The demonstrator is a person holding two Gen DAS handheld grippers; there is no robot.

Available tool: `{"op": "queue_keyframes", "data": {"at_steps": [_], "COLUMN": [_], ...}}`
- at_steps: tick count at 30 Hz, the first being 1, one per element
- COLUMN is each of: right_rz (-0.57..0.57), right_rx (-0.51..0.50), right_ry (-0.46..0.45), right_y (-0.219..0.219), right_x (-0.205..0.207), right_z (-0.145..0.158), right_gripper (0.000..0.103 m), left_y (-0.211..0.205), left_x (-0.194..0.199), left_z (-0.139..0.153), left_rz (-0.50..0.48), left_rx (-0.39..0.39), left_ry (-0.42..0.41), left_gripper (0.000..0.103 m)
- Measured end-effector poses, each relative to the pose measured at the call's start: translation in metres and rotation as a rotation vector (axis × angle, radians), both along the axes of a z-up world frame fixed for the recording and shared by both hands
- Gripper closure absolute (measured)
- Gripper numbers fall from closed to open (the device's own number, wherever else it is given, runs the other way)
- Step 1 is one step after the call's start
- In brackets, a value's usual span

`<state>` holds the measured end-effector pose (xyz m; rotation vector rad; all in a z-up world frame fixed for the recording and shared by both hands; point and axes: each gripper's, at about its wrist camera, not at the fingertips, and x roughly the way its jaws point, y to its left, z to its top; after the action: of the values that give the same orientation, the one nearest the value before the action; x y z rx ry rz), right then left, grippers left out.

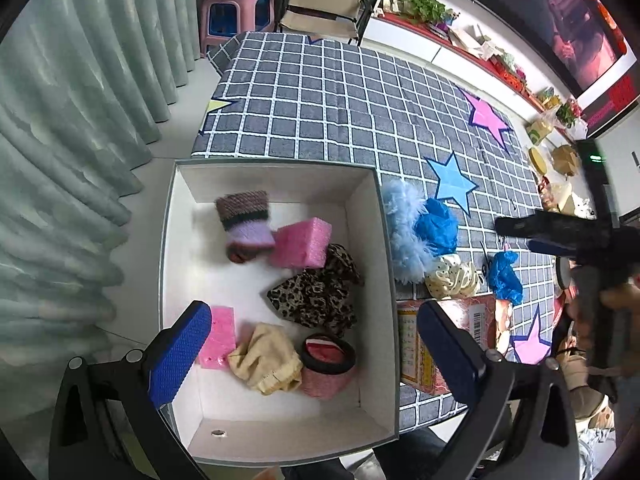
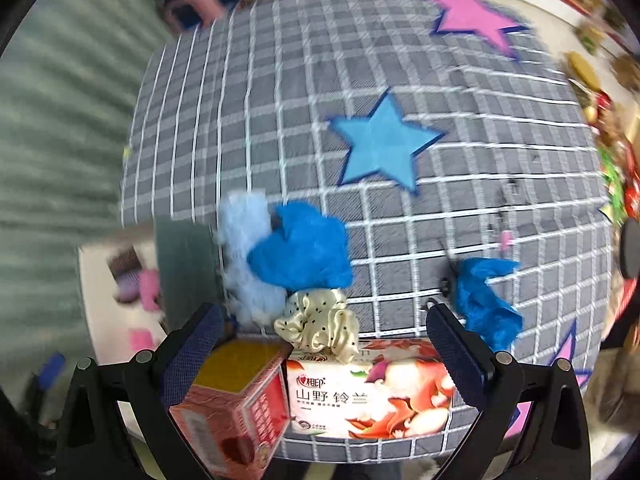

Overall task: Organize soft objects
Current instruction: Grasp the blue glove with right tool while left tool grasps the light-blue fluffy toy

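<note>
A white box (image 1: 172, 240) holds several soft items: a striped knit piece (image 1: 244, 224), two pink sponges (image 1: 302, 242) (image 1: 218, 338), a leopard scrunchie (image 1: 316, 292), a beige cloth (image 1: 266, 358) and a pink pouch (image 1: 328, 364). My left gripper (image 1: 316, 354) is open above the box, empty. On the checked cloth (image 2: 440, 208) lie a pale blue fluffy scrunchie (image 2: 244, 256), two blue crumpled pieces (image 2: 304, 248) (image 2: 484, 300), a cream dotted scrunchie (image 2: 320, 322), a tissue pack (image 2: 372, 396) and a red-and-yellow box (image 2: 236, 396). My right gripper (image 2: 326, 354) is open over the tissue pack.
The box (image 2: 100, 280) stands off the table's left edge. A pink stool (image 1: 236, 12) and a folding chair (image 1: 324, 0) stand beyond the table. Curtains (image 1: 72, 120) hang at left. A cluttered shelf (image 1: 500, 60) runs along the right wall.
</note>
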<state>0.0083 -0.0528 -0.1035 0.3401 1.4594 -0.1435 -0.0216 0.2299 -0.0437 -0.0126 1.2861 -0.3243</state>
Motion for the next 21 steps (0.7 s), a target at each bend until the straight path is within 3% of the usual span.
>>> {"op": "queue_keyframes", "data": {"at_steps": [9, 12, 16, 19, 21], "right_rz": [0.271, 0.334, 0.212, 0.075, -0.051], "right_rx": [0.012, -0.065, -0.136, -0.265, -0.273], "right_ry": [0.101, 0.156, 0.165, 0.163, 0.138], "right_y": [0.042, 0.044, -0.004, -0.068, -0.118], "right_x": [0.051, 0.058, 0.049, 0.036, 0.021], "right_z": [-0.082, -0.108, -0.114, -0.103, -0.088], "right_gripper": [0.000, 0.000, 0.000, 0.000, 0.000], "left_y": [-0.018, -0.030, -0.057, -0.084, -0.105], "left_x": [-0.003, -0.001, 0.005, 0.012, 0.018], "left_z": [0.012, 0.015, 0.020, 0.022, 0.023], "left_rz": [0.013, 0.015, -0.012, -0.056, -0.086], "left_rx": [0.048, 0.050, 0.039, 0.029, 0.023], "left_ry": [0.030, 0.044, 0.044, 0.047, 0.049], "left_gripper": [0.000, 0.000, 0.000, 0.000, 0.000]}}
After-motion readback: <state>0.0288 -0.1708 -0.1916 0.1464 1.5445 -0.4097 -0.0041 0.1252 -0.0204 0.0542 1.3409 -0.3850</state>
